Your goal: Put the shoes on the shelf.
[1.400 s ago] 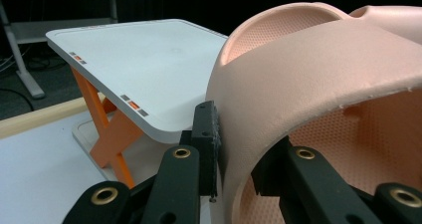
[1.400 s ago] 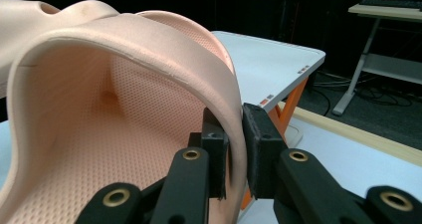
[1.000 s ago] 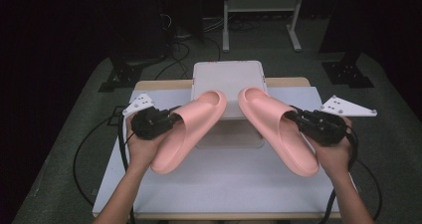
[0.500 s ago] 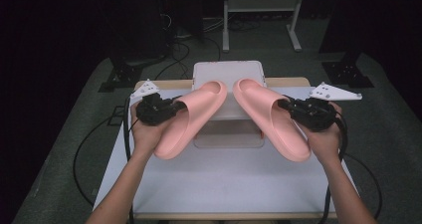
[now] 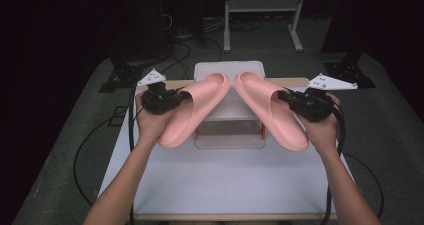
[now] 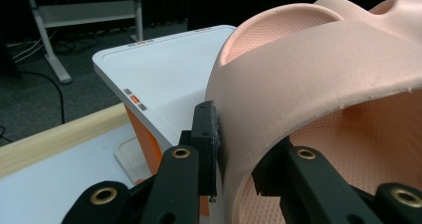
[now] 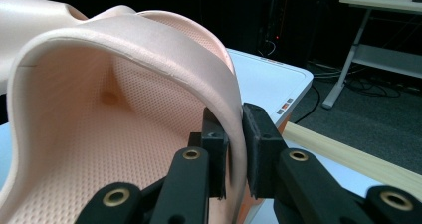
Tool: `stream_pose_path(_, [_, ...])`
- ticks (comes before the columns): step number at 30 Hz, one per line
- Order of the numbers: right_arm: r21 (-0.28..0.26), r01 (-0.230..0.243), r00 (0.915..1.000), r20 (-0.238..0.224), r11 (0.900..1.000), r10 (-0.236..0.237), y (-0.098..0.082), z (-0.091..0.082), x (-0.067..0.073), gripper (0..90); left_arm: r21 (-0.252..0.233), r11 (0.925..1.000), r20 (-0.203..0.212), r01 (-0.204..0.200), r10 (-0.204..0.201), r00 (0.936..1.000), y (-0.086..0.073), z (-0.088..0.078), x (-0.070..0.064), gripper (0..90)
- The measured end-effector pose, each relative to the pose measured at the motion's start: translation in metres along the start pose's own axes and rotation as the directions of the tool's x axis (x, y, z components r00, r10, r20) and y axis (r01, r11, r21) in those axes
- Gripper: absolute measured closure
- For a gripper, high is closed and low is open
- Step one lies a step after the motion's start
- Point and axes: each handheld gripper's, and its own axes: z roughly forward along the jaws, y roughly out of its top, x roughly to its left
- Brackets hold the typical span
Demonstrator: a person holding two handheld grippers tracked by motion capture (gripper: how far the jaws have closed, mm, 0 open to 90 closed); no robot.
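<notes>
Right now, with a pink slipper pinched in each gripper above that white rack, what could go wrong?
The left gripper and right gripper each pinch only the strap edge of the left slipper and right slipper, so a soft strap might slip or twist free. The toes sit close together above the white rack and could bump each other. A heel hanging low might catch the rack's top on the way down.

Two pink foam slippers, both lifted off the table. The left slipper (image 5: pixel 192 110) slants with its toe end up and inward, its heel end lower and nearer the person. The right slipper (image 5: pixel 270 107) mirrors it, so the two toe ends come near each other without touching. Each has a wide strap arching over a footbed (finely dimpled, as the gripper views show) and looks clean and undamaged.
</notes>
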Motion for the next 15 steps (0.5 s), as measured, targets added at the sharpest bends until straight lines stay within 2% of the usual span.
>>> stream_pose_path(15, [0.005, -0.018, 0.9995, 0.025, 1.0, 0.018, 0.009, 0.021, -0.011, 80.2, 0.024, 0.9997, -0.029, -0.005, 0.005, 0.9996, 0.018, 0.018, 0.012, 74.7])
